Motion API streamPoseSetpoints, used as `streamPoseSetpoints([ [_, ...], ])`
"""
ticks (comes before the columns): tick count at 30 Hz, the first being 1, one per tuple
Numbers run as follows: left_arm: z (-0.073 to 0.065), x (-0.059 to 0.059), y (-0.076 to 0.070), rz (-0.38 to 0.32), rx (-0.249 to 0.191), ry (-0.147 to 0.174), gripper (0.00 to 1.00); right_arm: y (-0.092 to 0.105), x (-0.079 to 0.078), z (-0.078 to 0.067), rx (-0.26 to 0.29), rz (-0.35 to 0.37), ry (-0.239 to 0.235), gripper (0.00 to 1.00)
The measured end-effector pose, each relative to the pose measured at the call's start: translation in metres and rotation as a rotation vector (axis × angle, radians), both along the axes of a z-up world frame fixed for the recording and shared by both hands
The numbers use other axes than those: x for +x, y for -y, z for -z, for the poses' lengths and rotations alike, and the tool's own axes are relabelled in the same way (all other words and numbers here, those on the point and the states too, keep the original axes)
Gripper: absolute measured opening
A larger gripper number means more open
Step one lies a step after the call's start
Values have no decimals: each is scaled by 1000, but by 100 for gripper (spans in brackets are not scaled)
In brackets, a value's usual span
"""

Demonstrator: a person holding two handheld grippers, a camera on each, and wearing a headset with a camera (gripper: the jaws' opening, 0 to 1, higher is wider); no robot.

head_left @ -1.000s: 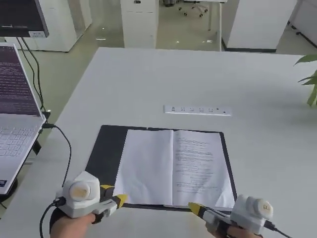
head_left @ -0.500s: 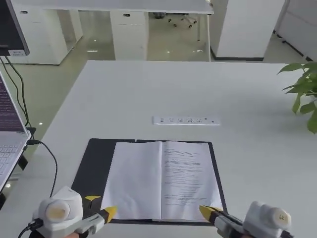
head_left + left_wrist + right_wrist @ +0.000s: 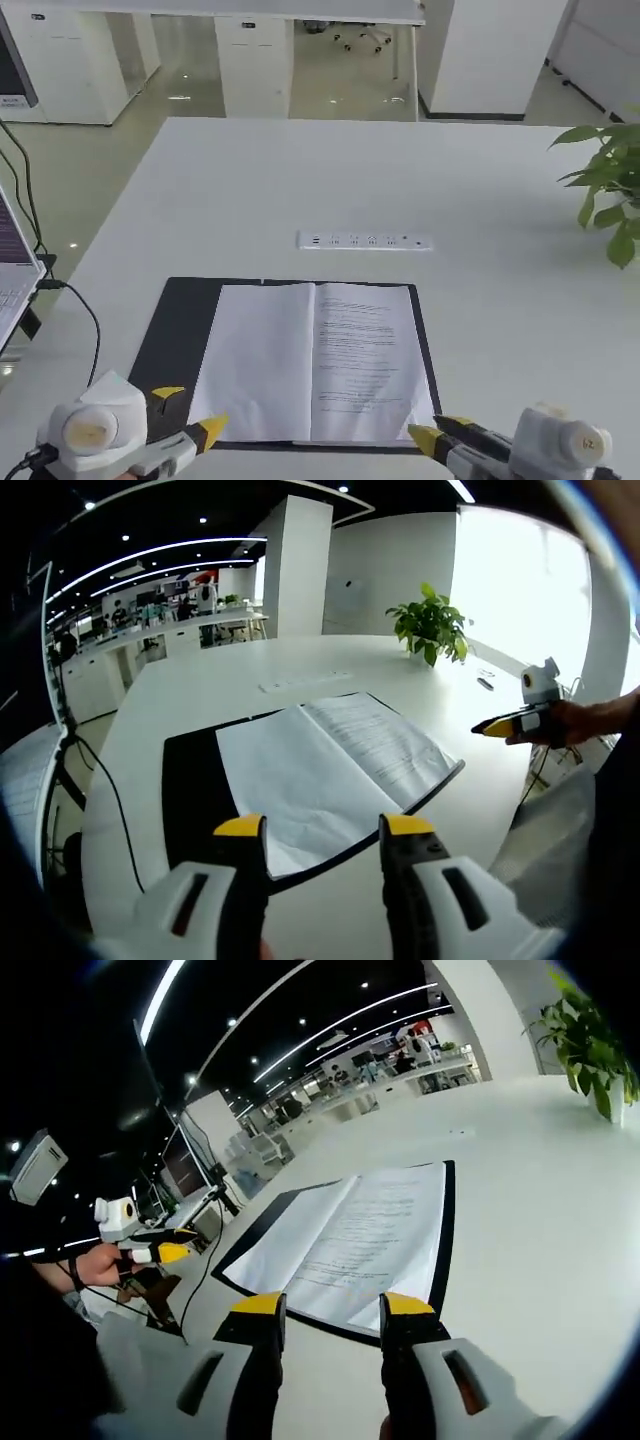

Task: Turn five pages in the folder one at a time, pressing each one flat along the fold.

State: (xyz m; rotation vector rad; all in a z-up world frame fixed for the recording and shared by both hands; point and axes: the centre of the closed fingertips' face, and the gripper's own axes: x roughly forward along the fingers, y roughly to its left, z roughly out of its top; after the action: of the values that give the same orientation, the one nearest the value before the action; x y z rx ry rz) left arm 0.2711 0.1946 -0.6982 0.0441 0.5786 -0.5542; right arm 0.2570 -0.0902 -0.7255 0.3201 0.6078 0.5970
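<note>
A black folder (image 3: 175, 335) lies open on the white table, a blank white page (image 3: 255, 360) on its left and a printed page (image 3: 365, 350) on its right. My left gripper (image 3: 190, 412) hovers open just off the folder's near left corner, nothing between its yellow tips. My right gripper (image 3: 440, 432) is open at the near right corner, also holding nothing. In the left gripper view the left gripper (image 3: 322, 826) points over the blank page (image 3: 300, 780). In the right gripper view the right gripper (image 3: 333, 1305) faces the printed page (image 3: 370, 1235).
A white power strip (image 3: 365, 241) lies beyond the folder. A potted plant (image 3: 605, 200) stands at the table's right edge. A laptop (image 3: 8, 285) and its black cable (image 3: 85, 315) sit at the left. Office cabinets and floor lie beyond the table.
The head camera has lifted and shifted, so the table slid left in view. The folder lies as before. The right gripper has drifted toward the folder's near right corner.
</note>
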Motion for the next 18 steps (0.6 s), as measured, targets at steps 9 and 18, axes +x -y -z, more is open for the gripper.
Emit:
streamPoseSetpoints([
  [9, -24, -8, -8, -50, -14, 30, 51, 6, -12, -18, -52, 9, 45, 49],
  [18, -31, -25, -10, -33, -18, 46, 61, 16, -22, -33, -62, 35, 82, 57],
])
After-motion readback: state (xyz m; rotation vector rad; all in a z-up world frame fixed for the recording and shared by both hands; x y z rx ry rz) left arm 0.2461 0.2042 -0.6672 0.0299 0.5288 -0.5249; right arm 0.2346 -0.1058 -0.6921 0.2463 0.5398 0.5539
